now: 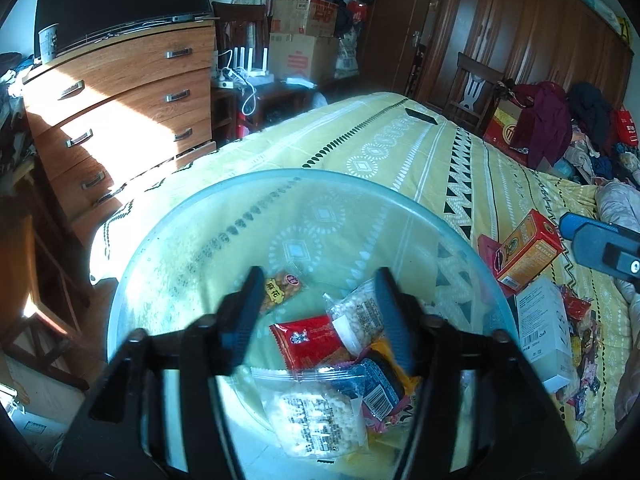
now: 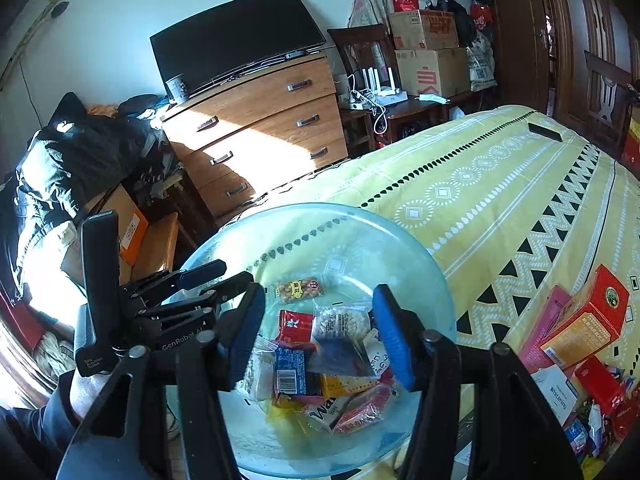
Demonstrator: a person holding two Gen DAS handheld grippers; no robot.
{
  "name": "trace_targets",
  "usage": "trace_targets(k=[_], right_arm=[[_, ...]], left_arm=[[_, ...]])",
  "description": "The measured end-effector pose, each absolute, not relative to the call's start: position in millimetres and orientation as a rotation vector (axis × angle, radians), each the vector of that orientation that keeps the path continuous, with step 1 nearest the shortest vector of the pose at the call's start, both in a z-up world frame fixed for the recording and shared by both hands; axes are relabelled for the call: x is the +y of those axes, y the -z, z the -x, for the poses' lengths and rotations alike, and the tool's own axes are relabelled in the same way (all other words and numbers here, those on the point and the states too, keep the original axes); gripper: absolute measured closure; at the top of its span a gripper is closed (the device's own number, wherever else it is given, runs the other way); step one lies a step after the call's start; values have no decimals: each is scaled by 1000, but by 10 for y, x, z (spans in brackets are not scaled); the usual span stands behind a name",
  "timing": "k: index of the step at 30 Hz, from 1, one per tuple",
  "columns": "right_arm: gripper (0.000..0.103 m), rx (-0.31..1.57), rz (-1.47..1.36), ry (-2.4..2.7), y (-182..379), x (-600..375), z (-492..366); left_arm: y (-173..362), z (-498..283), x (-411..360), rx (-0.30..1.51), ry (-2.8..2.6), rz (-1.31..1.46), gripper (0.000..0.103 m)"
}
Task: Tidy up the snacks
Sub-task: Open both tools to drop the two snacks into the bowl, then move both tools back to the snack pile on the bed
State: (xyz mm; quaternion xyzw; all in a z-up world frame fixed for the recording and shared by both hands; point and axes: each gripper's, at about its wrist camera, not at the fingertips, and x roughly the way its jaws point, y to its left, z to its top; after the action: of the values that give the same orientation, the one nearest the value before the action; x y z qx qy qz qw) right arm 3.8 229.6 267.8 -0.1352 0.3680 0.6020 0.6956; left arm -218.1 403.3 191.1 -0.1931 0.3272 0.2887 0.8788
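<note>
Snack packets (image 1: pixel 320 360) in the glass bowl (image 1: pixel 168 280) look light, crinkly, slippery; pinch a sealed edge. Left gripper (image 1: pixel 320 320) and right gripper (image 2: pixel 320 336) both gape empty.

wooden dresser (image 2: pixel 256 136), black TV (image 2: pixel 236 36), cardboard boxes (image 2: pixel 430 48)

I see the bowl (image 2: pixel 424 248) resting on the bed (image 2: pixel 500 184), snack packets (image 2: pixel 320 360) heaped inside it. To its right, boxes (image 2: pixel 584 320) and more packets lie on the bedspread. Behind the bed stands a dresser (image 2: pixel 260 128) with a monitor (image 2: pixel 236 36) on top.
</note>
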Motion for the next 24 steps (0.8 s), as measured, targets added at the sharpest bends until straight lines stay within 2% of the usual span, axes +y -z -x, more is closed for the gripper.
trace_targets(k=[1, 9, 13, 20, 24], right_arm=[[36, 819, 299, -1342, -2669, 2278, -39], [36, 800, 291, -1336, -2728, 2085, 15], [35, 777, 253, -1316, -2667, 1591, 113], [35, 969, 199, -1083, -1742, 91, 100], [35, 1110, 144, -869, -1141, -1021, -64]], left_arm=[[-1913, 2183, 4023, 682, -608, 399, 30], [-1980, 2195, 3974, 687, -611, 391, 28], [-2104, 2244, 3855, 652, -571, 391, 27], [-2310, 2017, 3191, 628, -434, 316, 27], [-2348, 1720, 2509, 639, -283, 266, 25]])
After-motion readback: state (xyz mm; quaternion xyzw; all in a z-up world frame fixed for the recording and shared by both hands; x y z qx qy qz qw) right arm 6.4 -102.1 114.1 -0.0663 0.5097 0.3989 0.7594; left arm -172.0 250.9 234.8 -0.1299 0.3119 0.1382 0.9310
